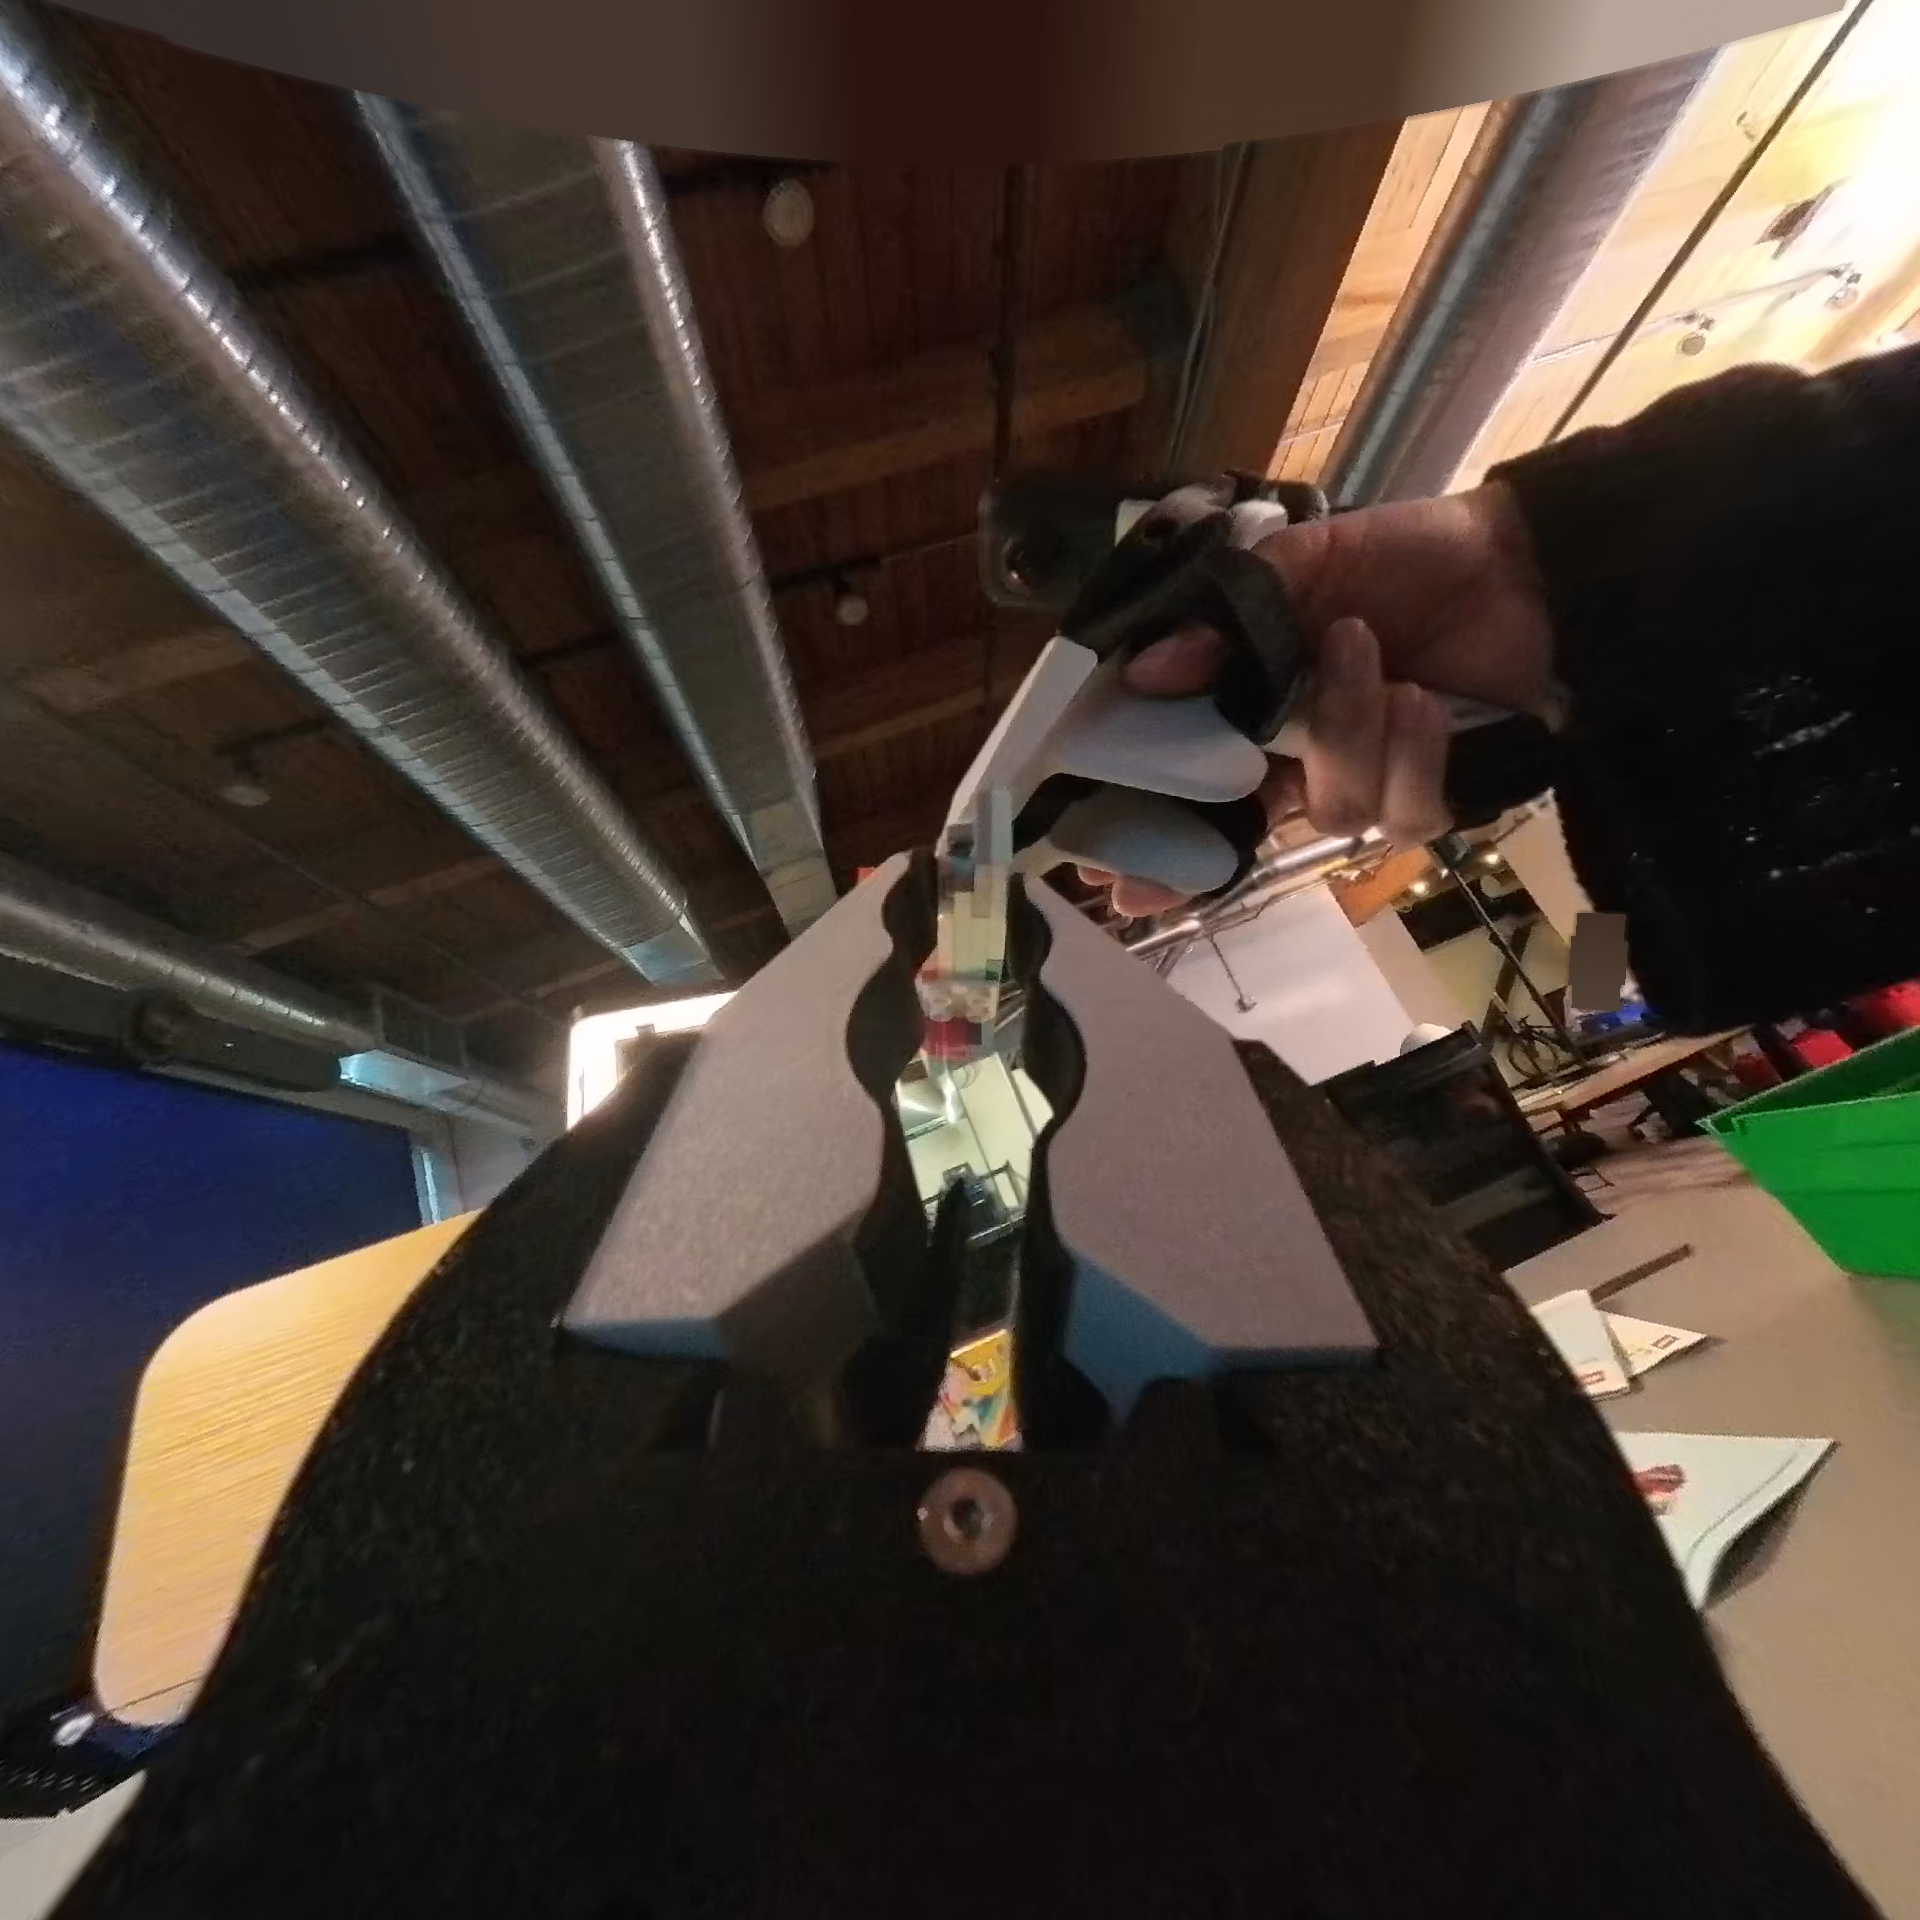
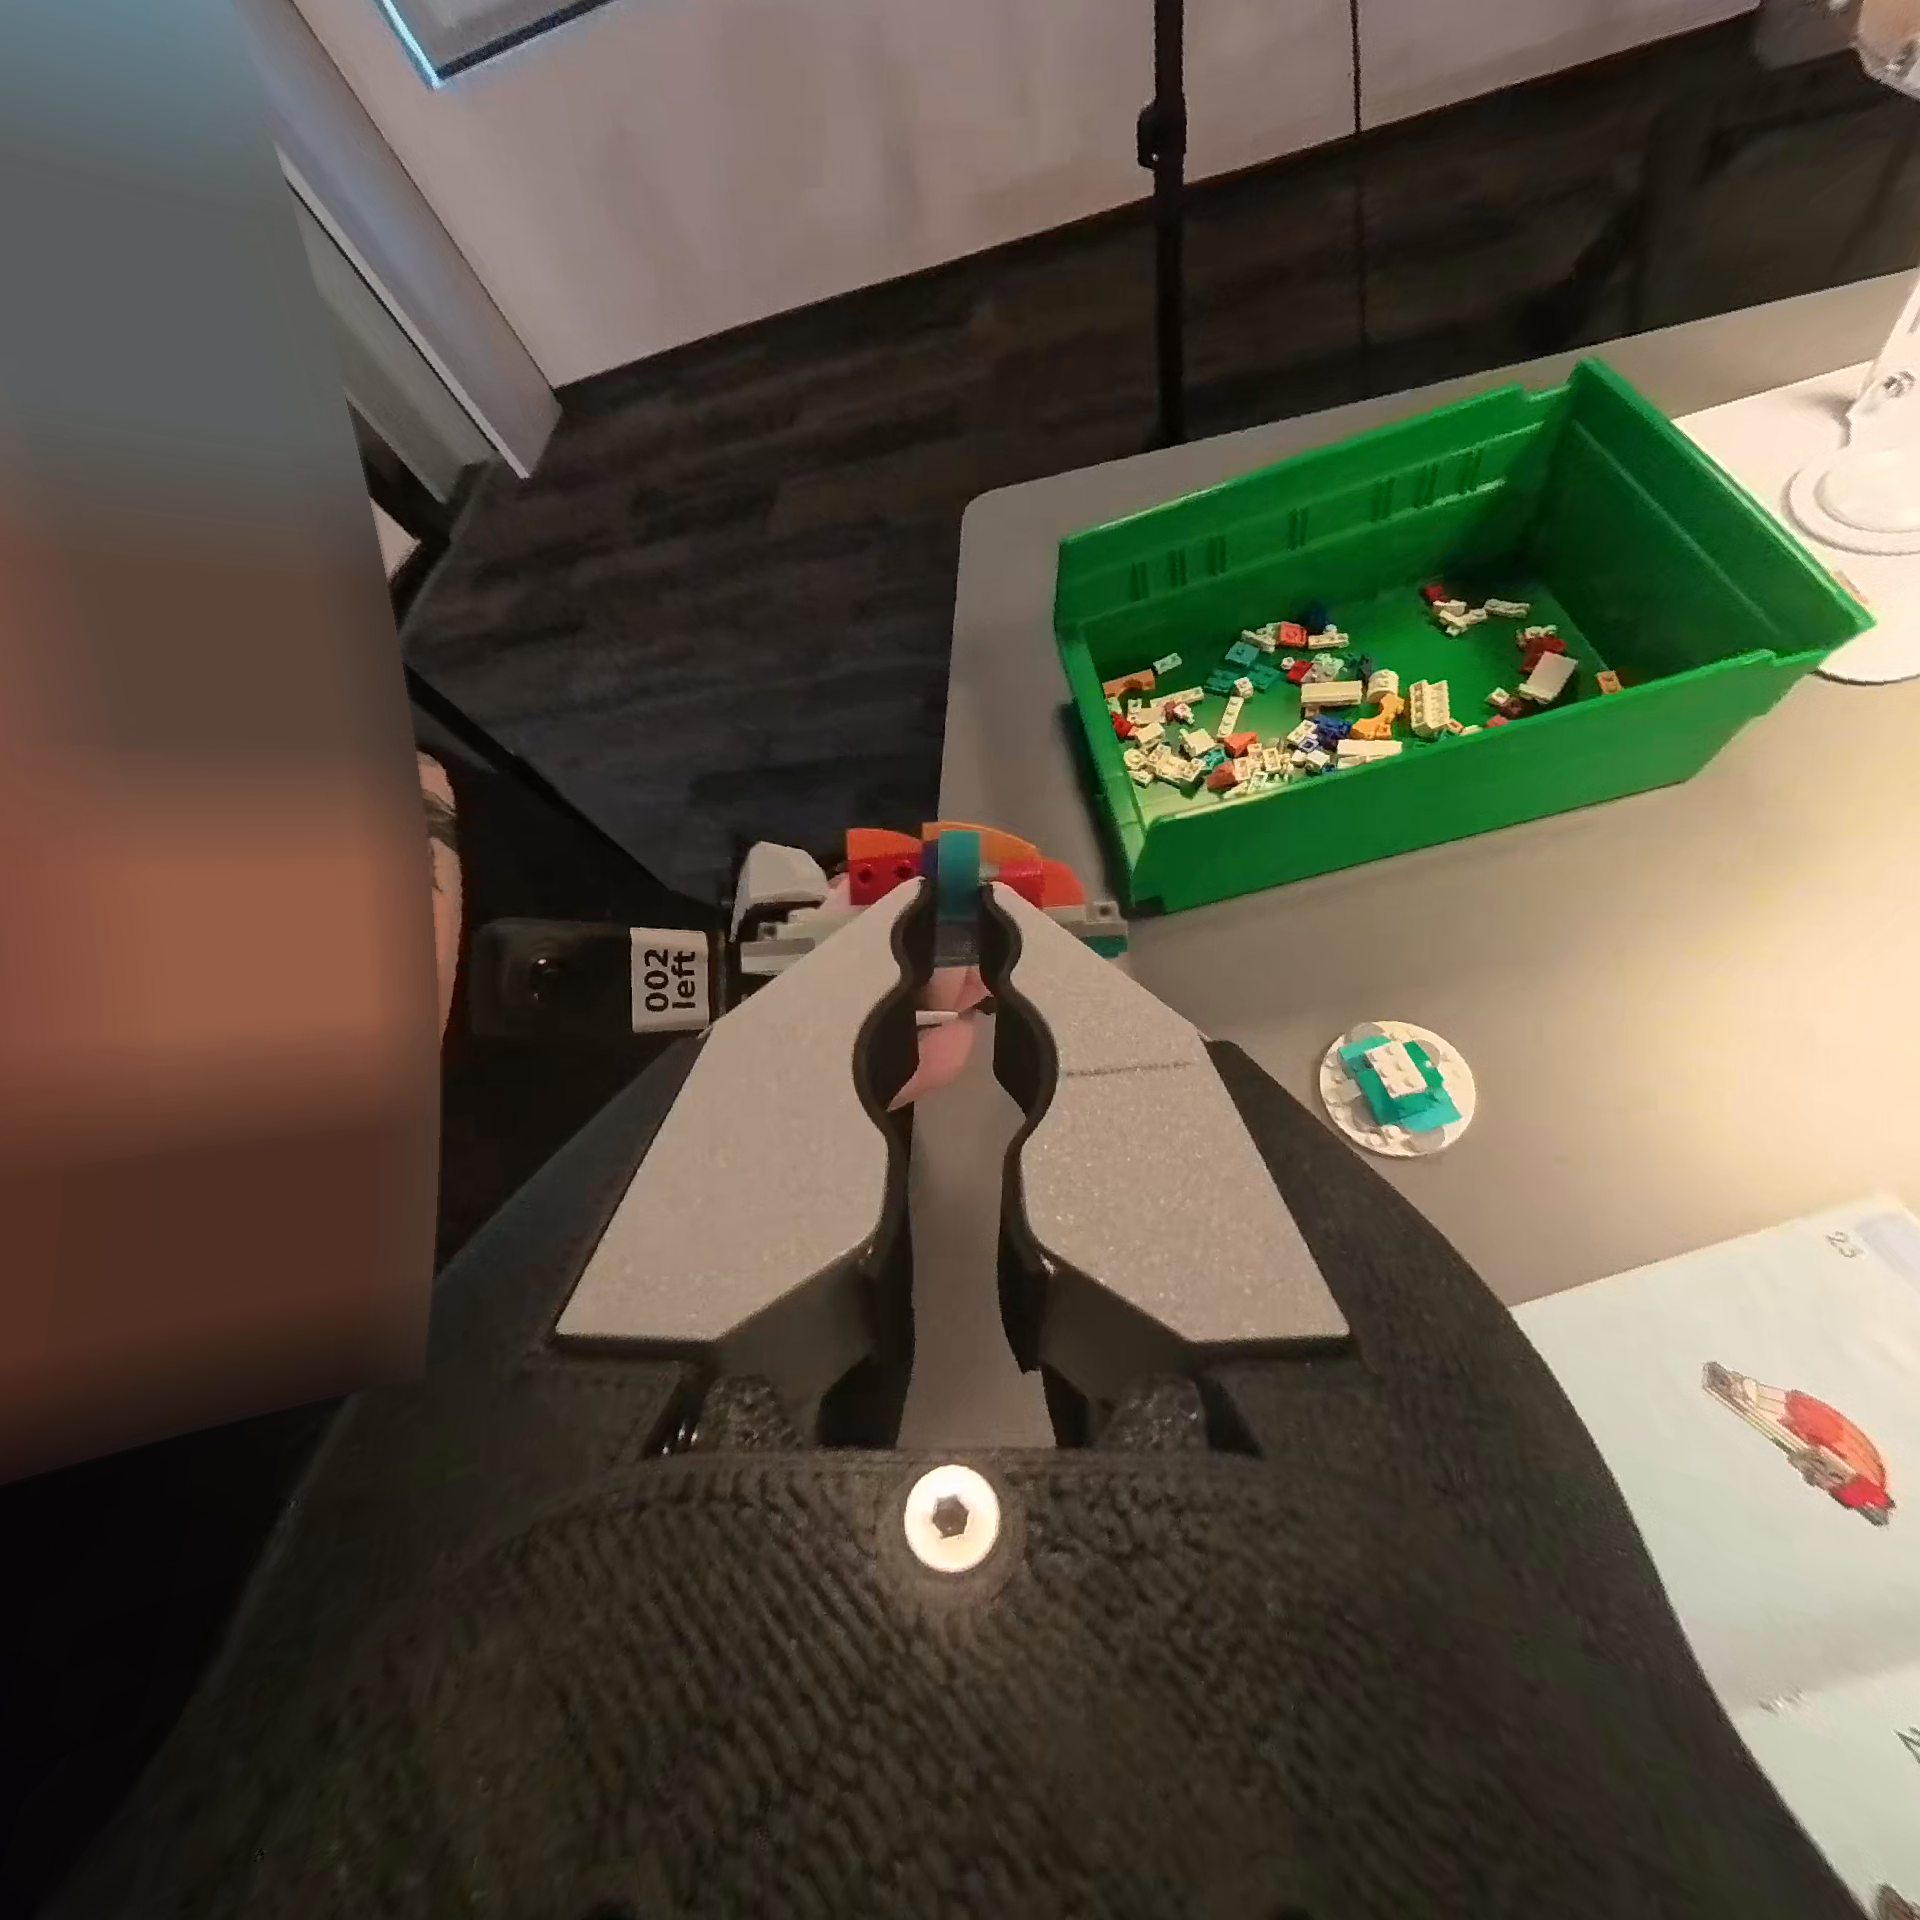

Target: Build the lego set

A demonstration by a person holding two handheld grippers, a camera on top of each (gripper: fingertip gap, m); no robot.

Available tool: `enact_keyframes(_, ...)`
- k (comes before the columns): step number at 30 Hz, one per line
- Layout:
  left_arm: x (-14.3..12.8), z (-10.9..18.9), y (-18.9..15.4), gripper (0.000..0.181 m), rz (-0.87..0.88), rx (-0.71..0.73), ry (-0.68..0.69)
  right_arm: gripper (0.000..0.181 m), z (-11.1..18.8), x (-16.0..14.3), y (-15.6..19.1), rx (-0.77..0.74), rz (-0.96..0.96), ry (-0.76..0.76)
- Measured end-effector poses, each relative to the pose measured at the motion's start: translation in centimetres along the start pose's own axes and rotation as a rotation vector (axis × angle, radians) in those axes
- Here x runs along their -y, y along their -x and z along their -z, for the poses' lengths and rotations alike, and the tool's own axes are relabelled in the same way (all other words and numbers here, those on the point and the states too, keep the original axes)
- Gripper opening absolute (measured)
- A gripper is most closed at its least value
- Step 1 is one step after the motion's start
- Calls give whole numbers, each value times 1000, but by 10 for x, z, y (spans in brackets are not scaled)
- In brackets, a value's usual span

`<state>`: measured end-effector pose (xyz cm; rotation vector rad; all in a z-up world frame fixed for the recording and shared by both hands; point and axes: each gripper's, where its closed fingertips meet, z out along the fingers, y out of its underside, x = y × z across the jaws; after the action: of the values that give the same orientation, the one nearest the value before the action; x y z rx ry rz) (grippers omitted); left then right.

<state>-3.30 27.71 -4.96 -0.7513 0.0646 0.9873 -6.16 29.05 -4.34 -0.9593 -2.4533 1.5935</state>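
The partly built lego model [image 2: 940, 873], a studded assembly of orange, red, white and grey plastic bricks, is held in the air off the desk [image 2: 1351, 987] edge. The left hand-held gripper [image 1: 975, 935] pinches its white end. The right hand-held gripper [image 2: 958, 914] pinches a teal piece [image 2: 956, 868] against the model. One green plastic bin [image 2: 1455, 831] with loose bricks [image 2: 1340, 707] stands beyond. One teal sub-assembly on a round white plate [image 2: 1395, 1083] lies near one instruction booklet [image 2: 1766, 1455].
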Motion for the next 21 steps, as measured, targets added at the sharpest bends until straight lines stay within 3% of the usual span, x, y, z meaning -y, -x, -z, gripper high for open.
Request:
enact_keyframes(1,1,0,1,10,1,1,-3,6,-1,0,1,-8,7,6)
enact_keyframes(21,8,3,-3,10,-71,-22,-32,6,-2,-3,2,-56,16,70)
